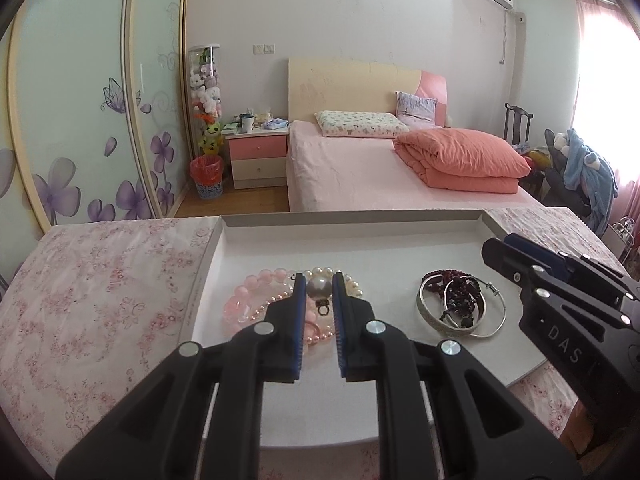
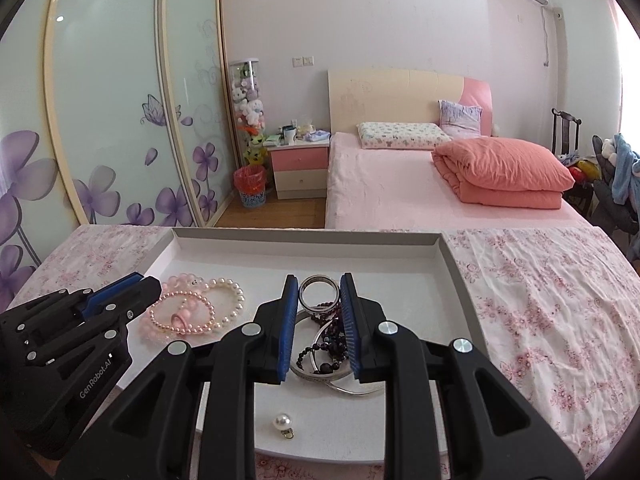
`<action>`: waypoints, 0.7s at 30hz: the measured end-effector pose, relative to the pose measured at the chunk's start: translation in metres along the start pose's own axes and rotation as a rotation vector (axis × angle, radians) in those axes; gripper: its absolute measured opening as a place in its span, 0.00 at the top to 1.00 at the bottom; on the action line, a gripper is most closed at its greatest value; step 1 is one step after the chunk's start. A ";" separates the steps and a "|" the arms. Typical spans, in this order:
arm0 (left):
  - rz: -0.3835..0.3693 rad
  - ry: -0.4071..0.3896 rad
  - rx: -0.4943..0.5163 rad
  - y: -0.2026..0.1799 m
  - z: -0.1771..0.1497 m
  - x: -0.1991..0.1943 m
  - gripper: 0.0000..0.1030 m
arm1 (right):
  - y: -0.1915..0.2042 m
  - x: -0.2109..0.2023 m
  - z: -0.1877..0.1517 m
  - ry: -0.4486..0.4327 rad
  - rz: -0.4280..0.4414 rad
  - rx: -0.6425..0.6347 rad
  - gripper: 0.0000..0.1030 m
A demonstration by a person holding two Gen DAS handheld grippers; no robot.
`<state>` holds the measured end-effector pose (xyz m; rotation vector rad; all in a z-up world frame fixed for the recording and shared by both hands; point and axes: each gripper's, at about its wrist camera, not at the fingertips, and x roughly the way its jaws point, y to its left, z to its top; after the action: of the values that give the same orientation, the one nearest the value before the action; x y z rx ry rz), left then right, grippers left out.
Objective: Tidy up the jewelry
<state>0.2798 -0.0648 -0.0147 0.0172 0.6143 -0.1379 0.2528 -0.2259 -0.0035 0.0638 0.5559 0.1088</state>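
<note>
Jewelry (image 2: 188,312) in tray (image 2: 312,236), bed (image 2: 400,184) beyond

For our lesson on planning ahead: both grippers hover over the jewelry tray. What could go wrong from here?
1. The dark bead strands are tangled through the silver bangles; if the right gripper lifts one, the rest may drag along.
2. The loose pearl pendant is small and round, near the tray's front edge; a nudge from the left gripper could roll it off.
3. Both jaws stand only narrowly open, perhaps too narrow for a bangle.
</note>
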 end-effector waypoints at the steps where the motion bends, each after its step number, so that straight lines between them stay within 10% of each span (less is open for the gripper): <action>1: -0.001 0.003 0.001 0.000 0.000 0.002 0.86 | 0.001 0.001 0.001 0.003 -0.001 0.000 0.78; 8: -0.003 0.015 -0.007 0.004 -0.002 0.007 0.70 | -0.004 -0.001 0.002 0.008 -0.006 0.021 0.58; 21: 0.006 -0.044 -0.077 0.030 0.005 -0.048 0.62 | -0.007 -0.040 0.006 -0.041 -0.013 0.032 0.53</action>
<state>0.2478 -0.0295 0.0165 -0.0587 0.5755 -0.1086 0.2226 -0.2381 0.0222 0.0934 0.5173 0.0853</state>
